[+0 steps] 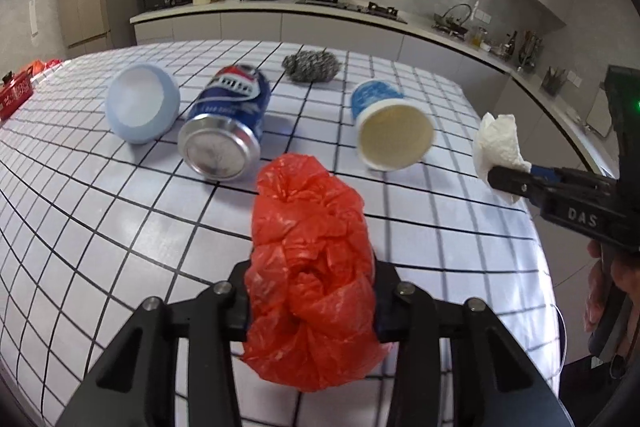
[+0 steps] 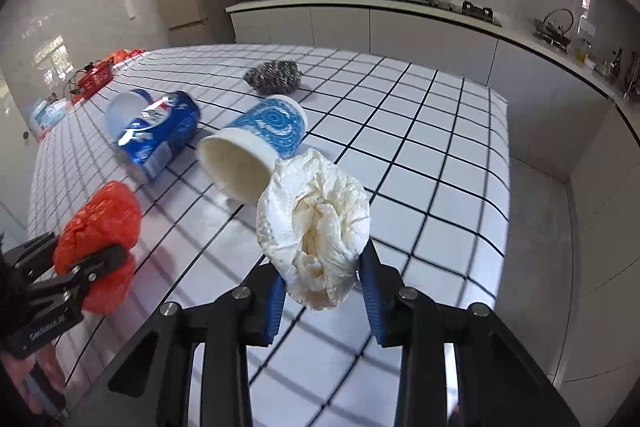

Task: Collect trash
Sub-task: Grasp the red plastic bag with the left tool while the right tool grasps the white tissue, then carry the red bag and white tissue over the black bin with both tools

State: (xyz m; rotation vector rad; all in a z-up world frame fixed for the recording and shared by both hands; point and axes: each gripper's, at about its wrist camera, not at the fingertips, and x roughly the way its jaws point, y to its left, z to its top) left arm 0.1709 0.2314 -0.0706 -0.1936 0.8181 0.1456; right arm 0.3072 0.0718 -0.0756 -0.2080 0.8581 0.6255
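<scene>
My left gripper [image 1: 312, 291] is shut on a crumpled red plastic bag [image 1: 310, 259] and holds it above the checked table; the bag also shows in the right wrist view [image 2: 100, 227]. My right gripper [image 2: 322, 279] is shut on a crumpled white paper towel [image 2: 316, 223], seen in the left wrist view [image 1: 498, 147] at the table's right edge. On the table lie a blue Pepsi can [image 1: 228, 123] on its side, a blue-and-white paper cup [image 1: 390, 125] on its side, and a pale blue bowl [image 1: 140, 103] tipped on its edge.
A steel wool scourer [image 1: 312, 65] lies near the table's far edge [image 1: 240, 45]. A red basket [image 1: 16, 95] sits at the far left. A kitchen counter [image 1: 280, 11] with pans, kettle and stove runs behind and along the right.
</scene>
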